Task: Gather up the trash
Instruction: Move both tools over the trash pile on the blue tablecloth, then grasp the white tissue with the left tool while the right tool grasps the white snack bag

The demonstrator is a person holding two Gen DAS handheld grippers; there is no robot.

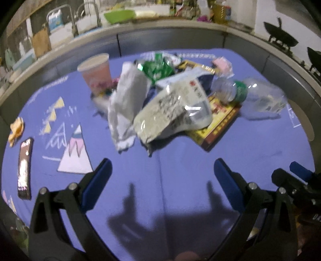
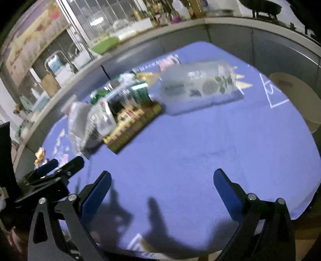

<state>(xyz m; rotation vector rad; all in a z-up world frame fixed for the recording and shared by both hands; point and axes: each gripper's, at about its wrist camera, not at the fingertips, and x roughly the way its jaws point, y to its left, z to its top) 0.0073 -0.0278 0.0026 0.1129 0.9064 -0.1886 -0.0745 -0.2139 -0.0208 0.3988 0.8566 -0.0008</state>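
Note:
A pile of trash lies on the blue tablecloth (image 1: 180, 160): a pink paper cup (image 1: 96, 73), a crumpled white bag (image 1: 126, 104), a clear printed wrapper (image 1: 176, 112), a green wrapper (image 1: 158, 68), a flat yellow-red box (image 1: 218, 122), a crushed clear bottle (image 1: 258, 96) and a pink packet (image 1: 222, 65). My left gripper (image 1: 162, 176) is open and empty, just short of the pile. My right gripper (image 2: 161, 186) is open and empty over bare cloth. In the right wrist view the pile sits ahead to the left, with the box (image 2: 134, 124) and clear bottle (image 2: 200, 88).
A phone (image 1: 25, 166) and a yellow scrap (image 1: 17, 128) lie at the table's left edge. A pale stool (image 2: 295, 96) stands beyond the right edge. A grey counter (image 1: 160, 40) with a sink and a green bowl (image 1: 118, 15) runs behind the table.

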